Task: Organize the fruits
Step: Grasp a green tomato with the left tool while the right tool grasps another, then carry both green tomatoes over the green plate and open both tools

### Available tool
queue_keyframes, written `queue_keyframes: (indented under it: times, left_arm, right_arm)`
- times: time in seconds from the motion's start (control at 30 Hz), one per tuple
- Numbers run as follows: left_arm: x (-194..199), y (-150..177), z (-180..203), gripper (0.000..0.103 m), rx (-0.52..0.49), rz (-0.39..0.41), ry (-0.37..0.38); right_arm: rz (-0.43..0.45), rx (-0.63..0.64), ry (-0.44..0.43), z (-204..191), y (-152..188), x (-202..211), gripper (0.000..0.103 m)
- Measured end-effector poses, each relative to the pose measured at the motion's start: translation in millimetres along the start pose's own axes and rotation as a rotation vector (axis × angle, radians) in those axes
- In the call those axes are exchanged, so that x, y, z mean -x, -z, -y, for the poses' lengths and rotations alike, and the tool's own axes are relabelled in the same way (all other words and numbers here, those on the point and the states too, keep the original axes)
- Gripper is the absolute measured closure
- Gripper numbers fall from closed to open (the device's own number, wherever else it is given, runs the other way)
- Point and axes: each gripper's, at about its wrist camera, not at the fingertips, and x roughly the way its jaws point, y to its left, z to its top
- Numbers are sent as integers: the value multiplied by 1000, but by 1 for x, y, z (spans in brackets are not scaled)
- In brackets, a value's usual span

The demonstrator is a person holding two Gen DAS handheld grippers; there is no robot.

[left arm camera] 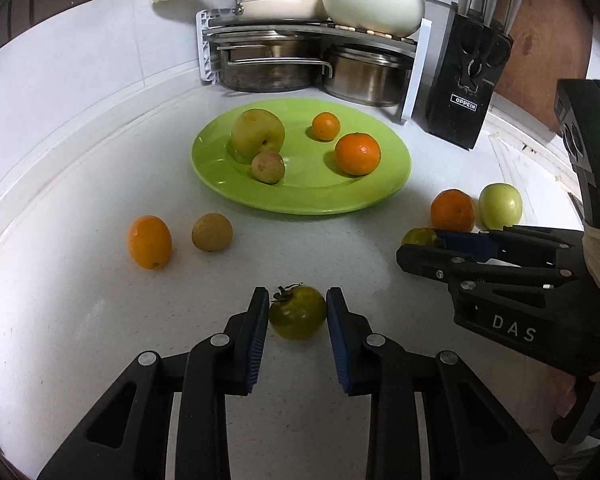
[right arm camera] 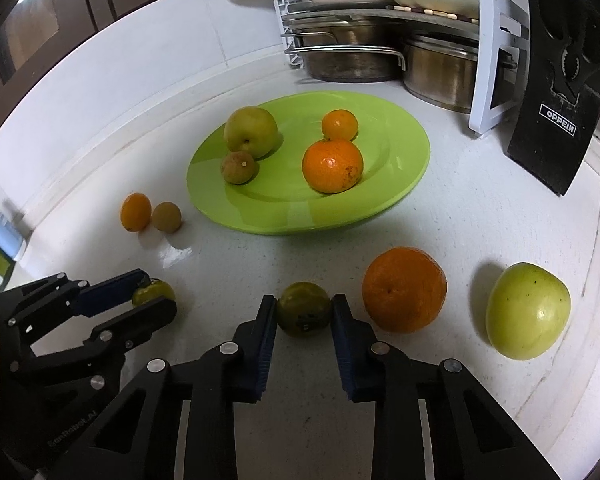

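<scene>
A green plate (left arm camera: 300, 200) (right arm camera: 400, 168) holds a yellow-green apple (left arm camera: 257, 133), a small brown fruit (left arm camera: 268, 166) and two oranges (left arm camera: 357, 153) (left arm camera: 325, 125). My left gripper (left arm camera: 298, 312) is shut on a green persimmon with a stem (left arm camera: 298, 314) resting on the counter; it also shows in the right wrist view (right arm camera: 154, 294). My right gripper (right arm camera: 304, 314) is shut on a second green persimmon (right arm camera: 304, 312) (left arm camera: 420, 237) on the counter.
Loose on the white counter: an orange (right arm camera: 404, 288) and a green apple (right arm camera: 528, 312) to the right, a small orange (left arm camera: 149, 242) and a brown fruit (left arm camera: 212, 232) to the left. A pot rack (left arm camera: 308, 56) and black knife block (left arm camera: 464, 88) stand behind.
</scene>
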Motion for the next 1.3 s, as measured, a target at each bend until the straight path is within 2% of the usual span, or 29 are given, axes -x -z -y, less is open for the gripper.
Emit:
queue_keyframes:
  times: [0.5,1.3]
  left_arm:
    - [31,-4,6,73,-9,66,-13]
    - [89,-17,31,73,-32,193,0]
  right_arm:
    - [47,27,-29,-7,-1,30,75]
    - [192,60,-50,-10,0,102,75]
